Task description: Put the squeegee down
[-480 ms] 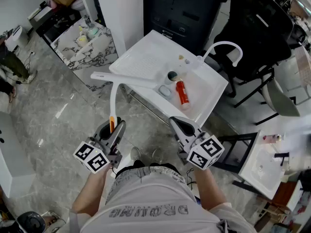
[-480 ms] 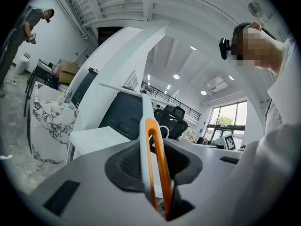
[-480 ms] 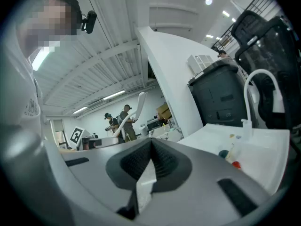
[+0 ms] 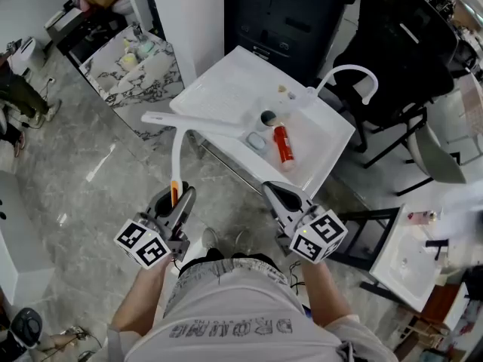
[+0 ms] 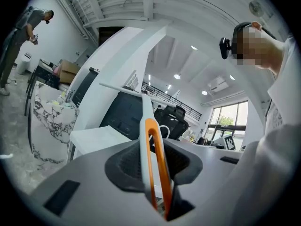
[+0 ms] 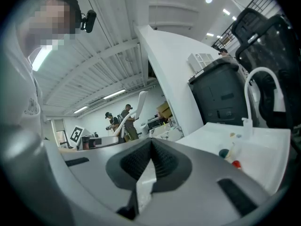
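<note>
- Two grippers: the left gripper (image 4: 175, 196) and the right gripper (image 4: 273, 189).
- One squeegee (image 4: 198, 125), in the left gripper.
- One white sink (image 4: 219, 89), ahead of both grippers.
- One tap (image 4: 349, 72), on the sink's far side from the grippers.
- One red bottle (image 4: 282, 145), ahead of the right gripper.
- One black chair (image 4: 400, 51), past the sink, off to the right gripper's right.
- One marble table (image 4: 143, 81), off to the left gripper's left.
- Two people (image 6: 128, 117), together, far off past the right gripper.

The lower end of the squeegee (image 5: 146, 126) is lost to me between the jaws of the left gripper (image 4: 176, 197). The small things (image 4: 282, 90) by the tap (image 4: 347, 72) are too tiny to name.
</note>
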A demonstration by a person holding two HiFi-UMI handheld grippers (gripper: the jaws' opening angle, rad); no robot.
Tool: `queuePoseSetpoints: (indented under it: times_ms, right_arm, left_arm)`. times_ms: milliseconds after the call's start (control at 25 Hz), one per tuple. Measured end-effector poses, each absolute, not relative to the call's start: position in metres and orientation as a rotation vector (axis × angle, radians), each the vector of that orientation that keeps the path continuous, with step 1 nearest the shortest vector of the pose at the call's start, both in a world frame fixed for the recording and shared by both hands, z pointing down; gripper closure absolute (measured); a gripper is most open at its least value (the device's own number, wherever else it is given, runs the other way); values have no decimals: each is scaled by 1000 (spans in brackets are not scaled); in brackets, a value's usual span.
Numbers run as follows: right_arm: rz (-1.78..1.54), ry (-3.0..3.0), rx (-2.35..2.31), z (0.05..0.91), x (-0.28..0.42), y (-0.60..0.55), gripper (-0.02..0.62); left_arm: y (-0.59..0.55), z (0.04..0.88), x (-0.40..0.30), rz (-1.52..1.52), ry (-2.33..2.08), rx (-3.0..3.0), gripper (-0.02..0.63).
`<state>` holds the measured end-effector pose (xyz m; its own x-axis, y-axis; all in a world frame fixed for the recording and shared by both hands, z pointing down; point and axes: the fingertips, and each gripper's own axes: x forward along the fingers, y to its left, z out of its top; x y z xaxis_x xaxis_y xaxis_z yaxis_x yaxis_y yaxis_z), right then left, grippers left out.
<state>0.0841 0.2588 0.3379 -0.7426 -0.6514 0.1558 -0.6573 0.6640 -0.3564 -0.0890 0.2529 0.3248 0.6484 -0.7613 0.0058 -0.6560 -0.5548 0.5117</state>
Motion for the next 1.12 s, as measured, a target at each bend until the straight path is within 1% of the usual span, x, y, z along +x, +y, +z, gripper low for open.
queuePoseSetpoints:
  times_ms: [1120]
  right_arm:
    - [669, -2844, 1113, 348, 102, 244, 588]
  left_arm:
    - [246, 330, -72, -284, -1145, 2366, 497]
